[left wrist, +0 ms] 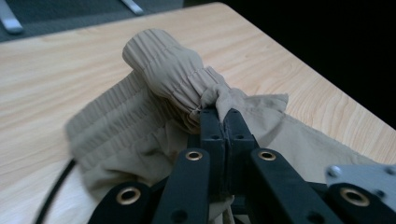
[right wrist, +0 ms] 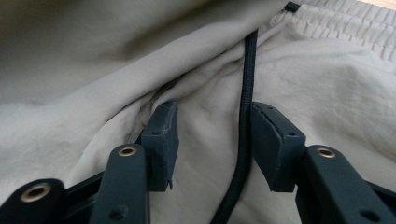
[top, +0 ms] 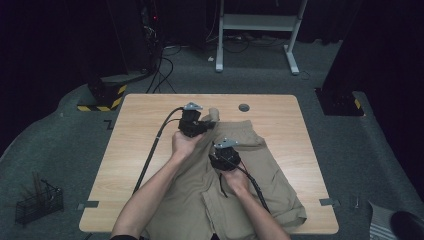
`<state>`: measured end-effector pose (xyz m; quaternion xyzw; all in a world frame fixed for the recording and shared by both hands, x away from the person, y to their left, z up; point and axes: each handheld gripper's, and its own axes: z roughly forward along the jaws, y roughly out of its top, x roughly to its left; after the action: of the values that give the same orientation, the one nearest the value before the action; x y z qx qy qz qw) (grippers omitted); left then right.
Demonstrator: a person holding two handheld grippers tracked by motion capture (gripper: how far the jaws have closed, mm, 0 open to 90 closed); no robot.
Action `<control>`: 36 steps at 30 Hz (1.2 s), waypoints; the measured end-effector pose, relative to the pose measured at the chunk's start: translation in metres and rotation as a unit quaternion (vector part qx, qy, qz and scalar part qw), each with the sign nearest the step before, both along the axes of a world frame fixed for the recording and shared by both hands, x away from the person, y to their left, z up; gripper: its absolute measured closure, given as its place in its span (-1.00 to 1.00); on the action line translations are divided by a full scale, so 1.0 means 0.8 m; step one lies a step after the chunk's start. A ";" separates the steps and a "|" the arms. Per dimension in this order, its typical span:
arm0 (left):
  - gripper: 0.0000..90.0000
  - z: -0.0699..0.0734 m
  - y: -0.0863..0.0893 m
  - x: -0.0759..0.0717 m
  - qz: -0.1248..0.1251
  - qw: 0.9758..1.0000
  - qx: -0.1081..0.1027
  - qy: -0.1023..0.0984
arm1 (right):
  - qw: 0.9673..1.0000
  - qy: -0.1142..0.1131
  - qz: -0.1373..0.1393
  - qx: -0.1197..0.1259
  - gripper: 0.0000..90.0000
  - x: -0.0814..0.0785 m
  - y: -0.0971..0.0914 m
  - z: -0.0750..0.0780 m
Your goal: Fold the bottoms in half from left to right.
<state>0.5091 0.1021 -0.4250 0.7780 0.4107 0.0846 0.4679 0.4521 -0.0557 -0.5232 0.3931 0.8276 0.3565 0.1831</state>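
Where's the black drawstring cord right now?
In the right gripper view, the black drawstring cord lies on the khaki shorts, between the right hand-held gripper's open jaws, nearer its right-side jaw.

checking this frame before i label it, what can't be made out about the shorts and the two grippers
- Near hem of the khaki shorts: high view, cut off by the bottom edge and covered by the forearms.
- Fabric pinched in the left gripper: left gripper view, hidden between the shut jaws.
- Lower run of the black drawstring between the right gripper jaws: right gripper view, cut off by the bottom edge.

Khaki shorts (top: 260, 185) — crumpled on table, waistband bunched upward
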 end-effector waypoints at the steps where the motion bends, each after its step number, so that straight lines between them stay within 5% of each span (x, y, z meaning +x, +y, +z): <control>1: 0.97 -0.003 -0.005 0.002 -0.003 1.000 0.003 0.002 | 1.000 0.003 -0.003 0.002 0.14 -0.002 -0.002 0.001; 5: 0.97 -0.012 -0.023 0.009 -0.009 1.000 0.006 0.012 | 1.000 0.002 -0.003 0.011 0.14 -0.015 -0.020 0.011; 10: 0.97 -0.016 -0.035 0.010 -0.016 1.000 0.010 0.013 | 1.000 0.006 0.011 -0.025 0.17 -0.029 -0.041 0.009; 13: 0.97 -0.014 -0.034 0.011 -0.014 1.000 0.005 0.014 | 1.000 0.004 0.011 -0.009 0.20 -0.031 -0.043 0.002; 23: 0.97 -0.007 -0.032 0.025 -0.009 1.000 -0.004 0.011 | 1.000 -0.003 0.014 0.002 0.19 -0.031 0.006 -0.001; 26: 0.96 -0.022 -0.038 0.029 -0.019 1.000 0.013 0.017 | 1.000 0.004 0.015 0.007 0.11 -0.032 0.005 -0.001; 33: 0.86 -0.049 -0.057 0.030 -0.045 0.997 0.045 0.038 | 1.000 -0.019 0.003 -0.011 0.09 -0.045 -0.037 0.016; 36: 0.43 -0.048 -0.061 0.027 -0.044 0.996 0.064 0.033 | 1.000 -0.019 -0.011 -0.020 0.09 -0.045 -0.059 0.015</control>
<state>0.5307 0.0530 -0.4637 0.8260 0.3848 0.0644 0.4069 0.4162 -0.1029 -0.5108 0.3914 0.8266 0.3453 0.2104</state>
